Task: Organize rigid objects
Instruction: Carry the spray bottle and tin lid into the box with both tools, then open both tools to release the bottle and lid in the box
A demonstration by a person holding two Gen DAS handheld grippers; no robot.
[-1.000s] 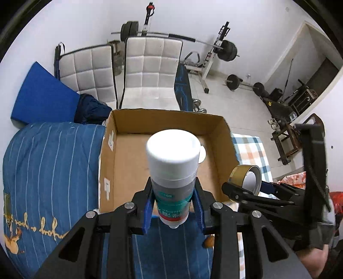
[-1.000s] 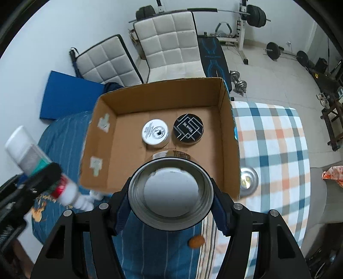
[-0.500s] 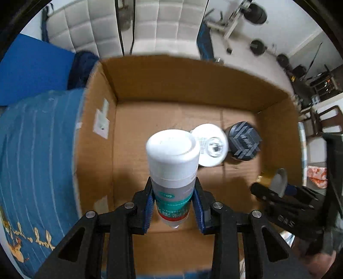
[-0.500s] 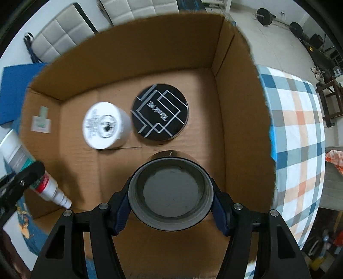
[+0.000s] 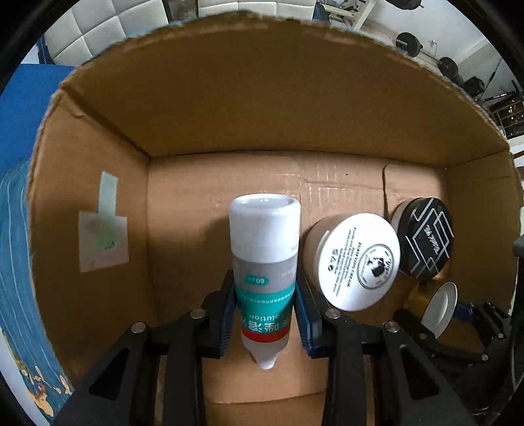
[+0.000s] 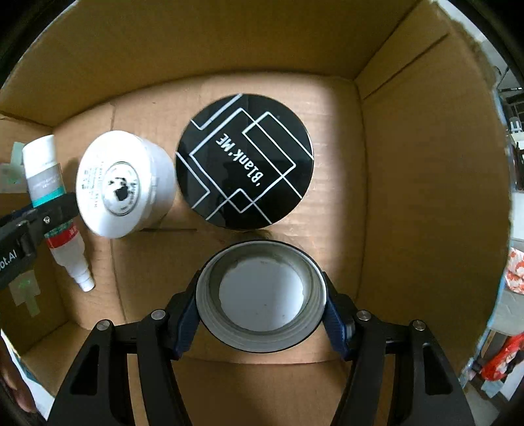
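Nearest the left wrist camera, a small bottle [image 5: 264, 285] with a white cap and a teal-and-red label is clamped between the blue pads of the left gripper [image 5: 265, 311]; it's held cap-forward with the nozzle tip pointed back toward the camera, down inside the cardboard box [image 5: 229, 108]. On the right side, a round metal lid [image 6: 261, 295] with a white inner face is pinched at its rim by the right gripper [image 6: 262, 311], open side turned to the camera, also low inside the box.

A bit further in, a white jar [image 5: 355, 259] with a printed round lid is seen just beside the bottle, on the box floor. Right next to it, a black round tin [image 6: 245, 161] marked "Blank ME" with white line art is parked; the two look like they're touching or nearly so.

On the left inner wall, a pale sticker with a strip of green tape [image 5: 103, 226] is stuck. Past the back wall, white padded cushions [image 5: 108, 29] and some gym weights [image 5: 406, 41] can be made out.
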